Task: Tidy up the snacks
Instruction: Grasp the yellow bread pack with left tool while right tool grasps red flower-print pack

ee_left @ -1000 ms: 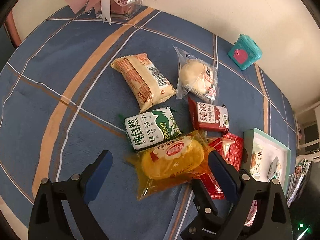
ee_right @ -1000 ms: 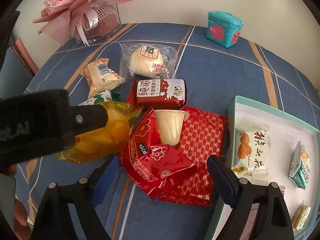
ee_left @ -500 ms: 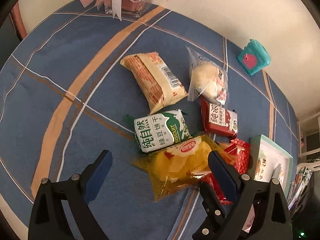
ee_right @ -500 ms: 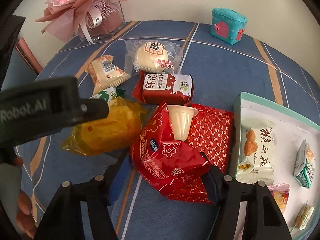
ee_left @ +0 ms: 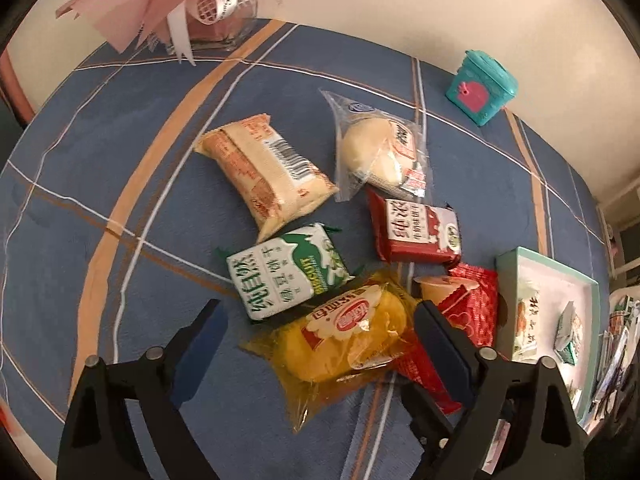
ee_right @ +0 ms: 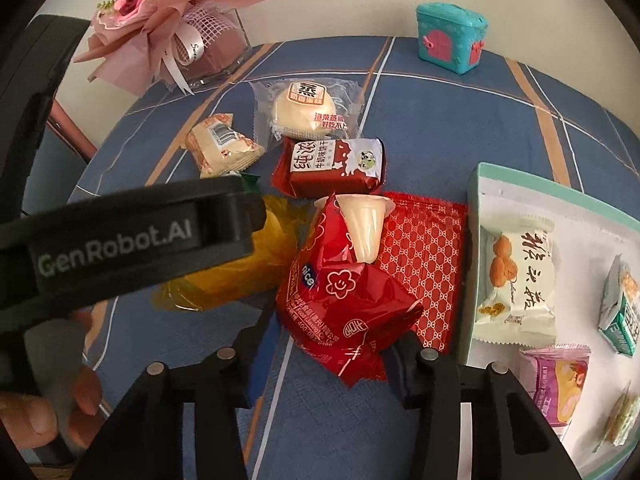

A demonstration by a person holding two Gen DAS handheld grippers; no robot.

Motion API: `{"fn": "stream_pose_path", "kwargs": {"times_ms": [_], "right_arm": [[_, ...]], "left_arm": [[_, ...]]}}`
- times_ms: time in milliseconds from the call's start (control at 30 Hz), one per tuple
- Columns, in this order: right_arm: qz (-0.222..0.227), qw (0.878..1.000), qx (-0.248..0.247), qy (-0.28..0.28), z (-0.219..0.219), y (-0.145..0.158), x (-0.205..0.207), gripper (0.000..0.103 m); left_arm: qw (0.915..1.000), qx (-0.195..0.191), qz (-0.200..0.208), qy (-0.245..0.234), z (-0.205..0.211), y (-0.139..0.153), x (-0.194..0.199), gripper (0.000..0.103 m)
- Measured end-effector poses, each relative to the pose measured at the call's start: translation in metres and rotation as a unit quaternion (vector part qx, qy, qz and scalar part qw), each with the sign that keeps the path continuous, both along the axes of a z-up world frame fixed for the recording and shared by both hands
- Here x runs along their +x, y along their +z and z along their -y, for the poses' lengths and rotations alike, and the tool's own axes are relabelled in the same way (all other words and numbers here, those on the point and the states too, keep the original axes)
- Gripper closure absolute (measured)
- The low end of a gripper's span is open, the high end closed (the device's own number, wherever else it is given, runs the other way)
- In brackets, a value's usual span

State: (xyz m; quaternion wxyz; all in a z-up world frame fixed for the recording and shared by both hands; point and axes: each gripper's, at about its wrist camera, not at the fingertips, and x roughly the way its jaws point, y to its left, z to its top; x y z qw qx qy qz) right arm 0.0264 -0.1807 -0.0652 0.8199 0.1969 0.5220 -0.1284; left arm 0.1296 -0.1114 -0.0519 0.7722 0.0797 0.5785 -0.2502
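Note:
A yellow snack pack lies on the blue tablecloth between the fingers of my left gripper. Those jaws are wide and closing, and the left pad stands clear of the pack. In the right wrist view a crumpled red snack pack sits between the fingers of my right gripper. Its jaws are closing, with the pads against the pack's sides. A pale jelly cup leans on top of that pack, over a flat red foil bag. The left gripper's black body hides most of the yellow pack there.
A teal-rimmed tray with several wrapped snacks stands at the right. A green biscuit pack, a dark red pack, a wrapped bun and a beige pack lie behind. A teal toy box and pink bouquet stand at the back.
My right gripper's jaws have drawn in from wide apart to the sides of the red pack. The left jaws have narrowed slightly around the yellow pack.

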Motion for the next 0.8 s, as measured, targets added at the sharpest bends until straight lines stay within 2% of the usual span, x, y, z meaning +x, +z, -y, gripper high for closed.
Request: {"fn": "stream_pose_path", "kwargs": {"times_ms": [167,300,533,800], "right_arm": [[0.0,1.0,0.006,-0.004,0.0,-0.001,-0.001,0.053],[-0.001,1.0,0.018,-0.011,0.002,-0.002,-0.003,0.053],[-0.002,0.999,0.026,-0.019,0.003,-0.001,-0.014,0.053],[-0.004,0.999,0.033,-0.023,0.0,0.0,-0.025,0.053]], "left_arm": [[0.9998,-0.003,0.002,-0.022,0.011,-0.001,-0.002,0.027],[0.9995,-0.001,-0.022,-0.022,0.005,-0.007,-0.005,0.034],[0.9986,-0.009,-0.047,-0.021,0.001,-0.014,-0.007,0.038],[0.9976,0.01,-0.057,-0.038,0.006,-0.025,-0.019,0.038]]}}
